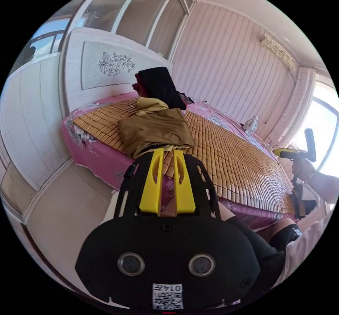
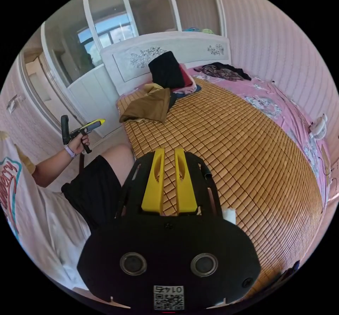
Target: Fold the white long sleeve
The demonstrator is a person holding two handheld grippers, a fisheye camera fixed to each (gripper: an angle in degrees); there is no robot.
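Note:
A brown garment (image 1: 155, 127) lies crumpled on the bamboo mat (image 1: 229, 156) near the headboard, with a black garment (image 1: 159, 85) and red and pink clothes piled behind it. In the right gripper view the same brown garment (image 2: 148, 108) and black garment (image 2: 166, 69) sit at the mat's far end. My left gripper (image 1: 168, 151) hovers off the bed's edge just short of the brown garment, yellow jaws close together with nothing between them. My right gripper (image 2: 169, 150) hangs over the bare mat (image 2: 247, 145), jaws likewise together and empty. A hand holds each gripper; the right gripper (image 1: 293, 152) and the left gripper (image 2: 84, 127) each appear from the side.
The bed has a pink sheet (image 1: 91, 152) and a white headboard (image 2: 169, 51). Dark clothes (image 2: 222, 71) lie at the far corner. A small white fan (image 2: 317, 126) stands at the bed's far side. The person in black shorts (image 2: 95, 191) sits at the near edge; floor (image 1: 67, 216) lies beside the bed.

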